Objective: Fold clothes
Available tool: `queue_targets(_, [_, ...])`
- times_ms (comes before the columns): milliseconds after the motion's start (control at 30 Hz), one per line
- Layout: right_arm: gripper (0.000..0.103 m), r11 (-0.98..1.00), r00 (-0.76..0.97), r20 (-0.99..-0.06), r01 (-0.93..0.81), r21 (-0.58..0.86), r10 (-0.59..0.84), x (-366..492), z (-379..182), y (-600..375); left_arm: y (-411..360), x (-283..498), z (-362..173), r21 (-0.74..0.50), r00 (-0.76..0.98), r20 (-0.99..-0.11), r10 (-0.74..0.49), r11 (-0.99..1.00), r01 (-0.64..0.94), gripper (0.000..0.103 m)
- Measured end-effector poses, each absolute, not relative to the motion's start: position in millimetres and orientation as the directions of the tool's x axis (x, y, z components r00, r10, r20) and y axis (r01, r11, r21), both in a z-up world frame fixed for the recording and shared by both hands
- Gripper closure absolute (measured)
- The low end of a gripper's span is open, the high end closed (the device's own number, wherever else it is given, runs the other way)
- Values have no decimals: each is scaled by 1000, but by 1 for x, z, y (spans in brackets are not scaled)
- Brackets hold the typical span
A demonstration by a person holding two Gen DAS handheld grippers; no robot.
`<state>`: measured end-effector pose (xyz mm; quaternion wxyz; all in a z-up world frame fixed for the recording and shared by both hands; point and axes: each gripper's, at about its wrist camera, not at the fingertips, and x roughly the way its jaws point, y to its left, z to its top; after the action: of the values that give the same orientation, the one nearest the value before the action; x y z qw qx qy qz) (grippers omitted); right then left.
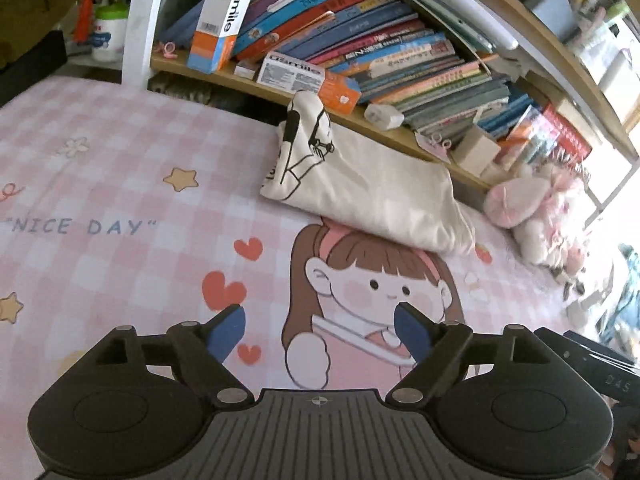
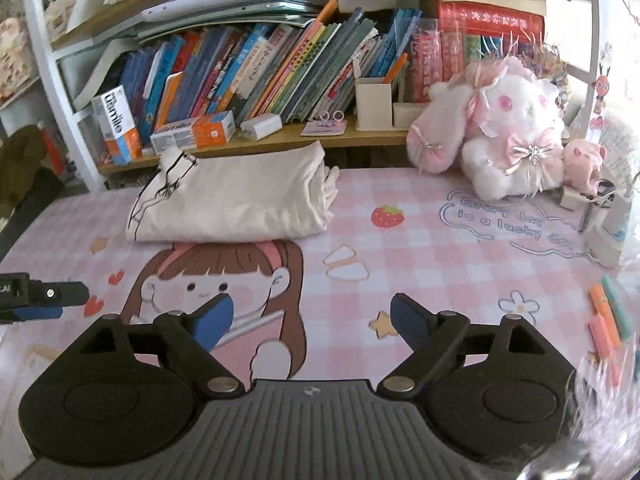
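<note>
Cream folded T-shirt point(image 2: 236, 196) with a black line print lies at the far edge of the pink checked tabletop point(image 2: 420, 240), just below the bookshelf point(image 2: 280, 142); its print is creased and hard to read. Left gripper point(image 1: 320, 330) and right gripper point(image 2: 304, 318) hover near, fingers spread apart, holding nothing. A plush rabbit point(image 2: 508, 128) sits to the right, cut off in the left view.
</note>
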<state>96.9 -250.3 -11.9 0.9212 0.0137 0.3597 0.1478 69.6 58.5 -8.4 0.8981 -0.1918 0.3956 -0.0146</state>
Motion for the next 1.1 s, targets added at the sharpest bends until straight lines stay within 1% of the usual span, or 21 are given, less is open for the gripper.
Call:
queue_targets(133, [11, 959, 699, -662, -255, 122, 270, 82, -14, -247, 46, 58, -4, -272, 703, -704, -96, 952, -142, 16])
queue_targets(200, [8, 962, 698, -667, -246, 117, 260, 77, -15, -246, 41, 50, -2, -225, 724, -688, -50, 963, -147, 14])
queue_targets(233, [8, 963, 699, -668, -244, 113, 255, 75, -16, -246, 39, 45, -1, -206, 736, -676, -31, 967, -148, 13])
queue_targets(267, [8, 964, 703, -666, -242, 107, 250, 72, -16, -245, 38, 41, -1, -193, 744, -668, -21, 970, -145, 9])
queue_targets(333, [5, 966, 710, -661, -241, 96, 243, 68, -16, -245, 37, 36, 0, -174, 751, -660, -12, 975, -138, 8])
queue_targets(433, [4, 966, 717, -655, -247, 80, 238, 64, -17, -243, 35, 33, 0, -152, 748, -664, 3, 979, -138, 7])
queue_targets(833, [4, 970, 715, -664, -230, 73, 220, 60, -19, -244, 24, 26, 0, -88, 736, -675, 59, 983, -159, 6])
queue_targets(1100, [4, 968, 709, -668, -238, 76, 227, 62, -20, -245, 18, 24, 0, -70, 737, -673, 59, 987, -143, 6])
